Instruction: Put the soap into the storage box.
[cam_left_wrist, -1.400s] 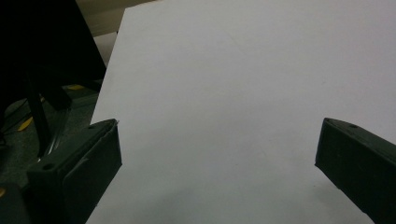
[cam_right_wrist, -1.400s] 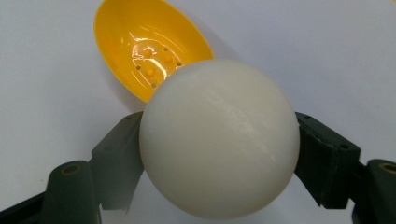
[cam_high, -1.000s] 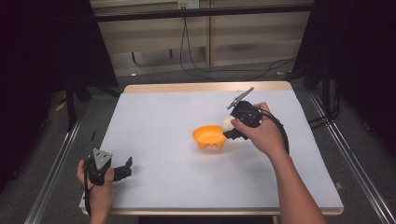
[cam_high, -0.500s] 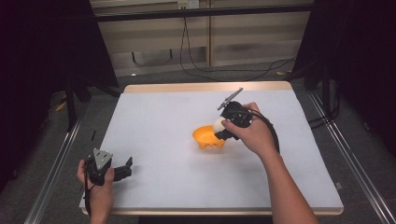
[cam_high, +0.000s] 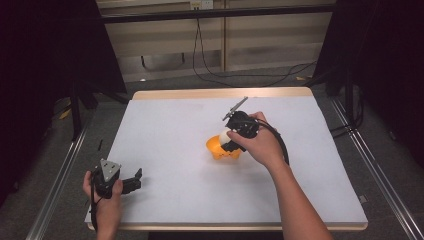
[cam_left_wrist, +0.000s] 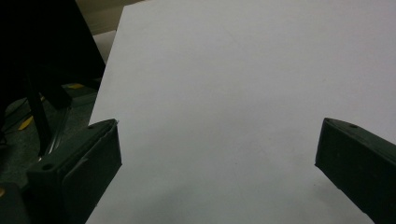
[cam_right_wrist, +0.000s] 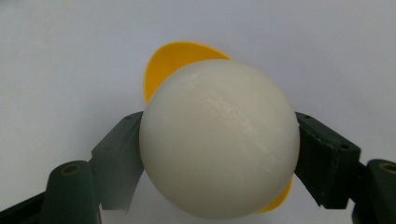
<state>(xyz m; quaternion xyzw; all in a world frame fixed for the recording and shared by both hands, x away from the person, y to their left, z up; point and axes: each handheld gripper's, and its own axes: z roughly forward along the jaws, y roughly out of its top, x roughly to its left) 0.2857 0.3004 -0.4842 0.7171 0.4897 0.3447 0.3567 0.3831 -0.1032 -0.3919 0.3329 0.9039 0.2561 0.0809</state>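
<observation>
An orange bowl (cam_high: 220, 149) stands near the middle of the white table (cam_high: 170, 130). My right gripper (cam_high: 227, 142) is shut on a white ball (cam_high: 224, 136) and holds it just over the bowl. In the right gripper view the ball (cam_right_wrist: 219, 140) sits pressed between both pads, and the yellow-orange bowl (cam_right_wrist: 170, 60) shows behind and beneath it. My left gripper (cam_high: 136, 181) rests at the table's near left corner, jaws wide apart. The left gripper view shows its jaws standing over bare white tabletop (cam_left_wrist: 233, 93) with nothing between them.
The table's wooden back edge (cam_high: 220, 93) faces a wall with trailing cables (cam_high: 210, 65). Metal rails (cam_high: 60, 190) run along both sides on the floor. The right forearm (cam_high: 295, 200) crosses the near right part of the table.
My right hand has carried the ball leftward and slightly down, from beside the bowl's right rim to over the bowl. The left hand has stayed put.
</observation>
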